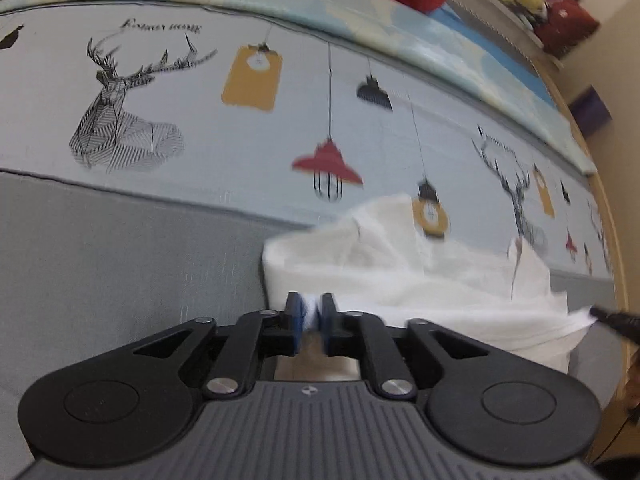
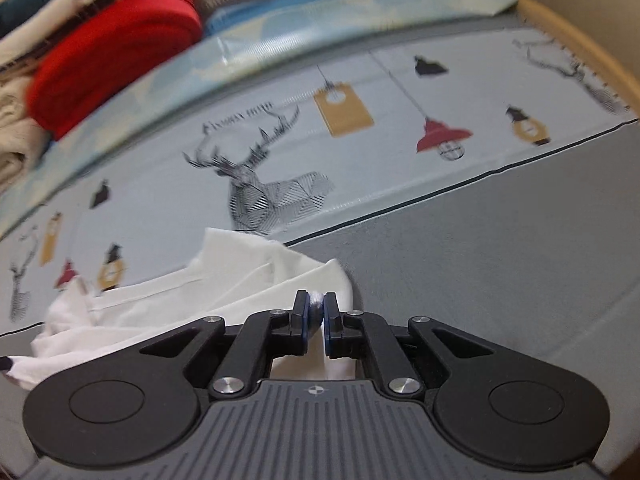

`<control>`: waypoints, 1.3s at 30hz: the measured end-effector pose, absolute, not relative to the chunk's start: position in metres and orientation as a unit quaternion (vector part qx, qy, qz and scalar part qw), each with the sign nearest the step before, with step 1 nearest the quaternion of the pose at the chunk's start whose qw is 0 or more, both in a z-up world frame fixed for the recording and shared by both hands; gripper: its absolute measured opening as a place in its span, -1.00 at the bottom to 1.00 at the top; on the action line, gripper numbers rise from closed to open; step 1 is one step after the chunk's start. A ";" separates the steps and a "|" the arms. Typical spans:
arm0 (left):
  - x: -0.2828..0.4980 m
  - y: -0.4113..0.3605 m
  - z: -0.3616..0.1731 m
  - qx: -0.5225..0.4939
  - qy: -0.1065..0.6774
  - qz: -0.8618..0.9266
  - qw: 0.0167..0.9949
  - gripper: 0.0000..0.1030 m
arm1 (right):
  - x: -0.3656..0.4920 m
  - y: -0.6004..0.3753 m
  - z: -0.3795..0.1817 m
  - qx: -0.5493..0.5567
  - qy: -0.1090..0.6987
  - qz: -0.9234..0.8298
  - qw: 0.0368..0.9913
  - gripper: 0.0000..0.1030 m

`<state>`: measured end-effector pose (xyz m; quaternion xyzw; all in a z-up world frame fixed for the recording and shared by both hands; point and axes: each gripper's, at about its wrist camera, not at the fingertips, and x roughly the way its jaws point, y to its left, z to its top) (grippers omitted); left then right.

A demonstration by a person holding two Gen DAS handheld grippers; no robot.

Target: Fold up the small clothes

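A small white garment [image 1: 420, 276] lies bunched on the grey cloth-covered table [image 1: 120, 264]. In the left wrist view my left gripper [image 1: 311, 312] has a tuft of the garment's near-left corner between its blue pads, which stand slightly parted and do not clearly pinch it. The right gripper's black fingertip [image 1: 616, 322] shows at the right edge of that view, at the garment's other corner. In the right wrist view my right gripper [image 2: 316, 312] is shut on a fold at the near-right corner of the garment [image 2: 180, 304], which stretches away to the left.
The table cover's far half is pale blue, printed with deer heads [image 2: 264, 192], lamps [image 1: 328, 164] and tags. Behind it a stack of folded clothes with a red piece [image 2: 116, 48] on top rests on a light blue sheet. A wooden rim [image 2: 592, 40] bounds the table.
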<state>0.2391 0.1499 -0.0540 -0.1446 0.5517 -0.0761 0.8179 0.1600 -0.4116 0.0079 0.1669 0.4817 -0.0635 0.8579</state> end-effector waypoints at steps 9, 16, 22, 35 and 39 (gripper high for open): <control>0.244 0.164 -0.037 -0.109 0.512 -0.090 0.848 -0.33 | 0.176 -0.438 0.007 0.174 0.438 -0.090 0.877 -0.66; 0.233 0.141 -0.061 -0.016 0.548 -0.123 0.827 -0.25 | 0.175 -0.427 -0.012 0.110 0.487 0.004 0.866 -0.46; 0.237 0.129 -0.071 0.010 0.556 -0.127 0.822 -0.16 | 0.173 -0.446 -0.014 0.133 0.489 0.003 0.862 -0.38; 0.268 0.107 -0.087 -0.023 0.548 -0.119 0.828 -0.11 | 0.209 -0.390 -0.045 0.052 0.501 0.027 0.863 -0.16; 0.270 0.097 -0.093 0.004 0.553 -0.129 0.823 -0.16 | 0.221 -0.394 -0.056 0.077 0.513 0.023 0.855 -0.16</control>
